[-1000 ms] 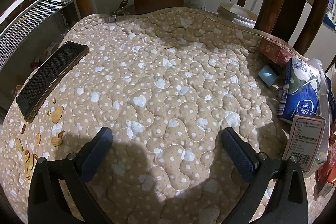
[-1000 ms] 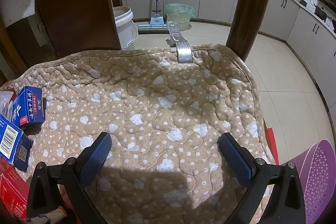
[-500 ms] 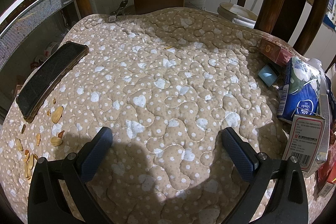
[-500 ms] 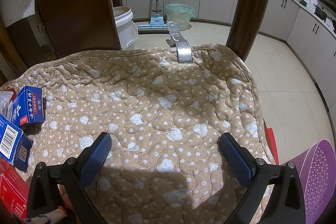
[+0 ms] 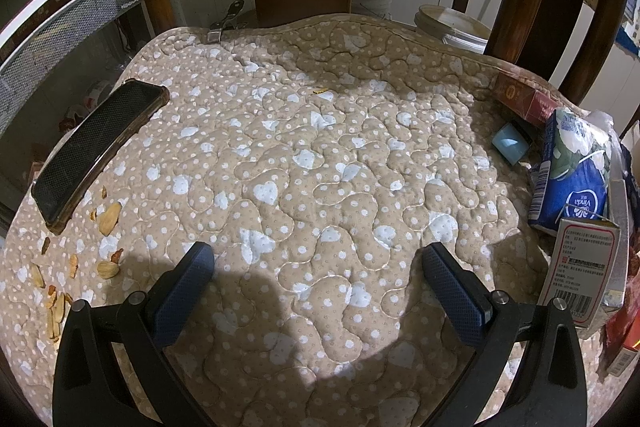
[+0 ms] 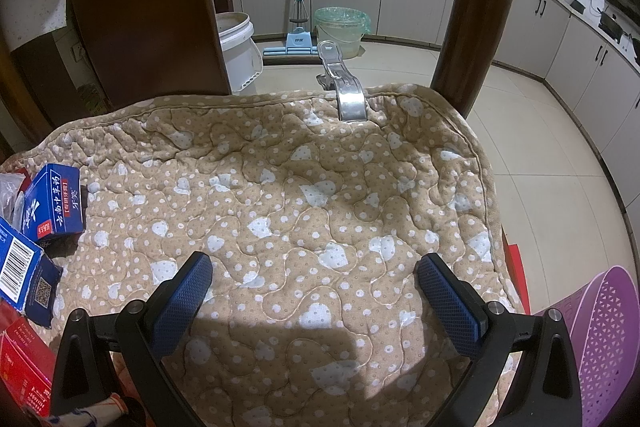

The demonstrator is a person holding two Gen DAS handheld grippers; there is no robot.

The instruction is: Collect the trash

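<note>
My left gripper [image 5: 316, 259] is open and empty above a beige quilted cloth [image 5: 304, 155]. Nut shells [image 5: 108, 219] lie scattered at the cloth's left, left of the gripper. A blue tissue pack [image 5: 572, 179], a white carton [image 5: 584, 275] and a red box [image 5: 524, 99] crowd the right edge. My right gripper [image 6: 314, 269] is open and empty above the same cloth [image 6: 288, 195]. Blue toothpaste boxes [image 6: 54, 203] and a red box [image 6: 24, 367] lie at its left.
A black phone [image 5: 96, 147] lies at the cloth's left edge. Metal clips [image 6: 346, 87] [image 5: 226, 23] pin the cloth. Wooden chair posts [image 6: 476, 7] stand behind. A purple basket [image 6: 600, 347] is at lower right; a lined bin [image 6: 340, 31], a mop and a white bucket [image 6: 238, 51] stand on the floor.
</note>
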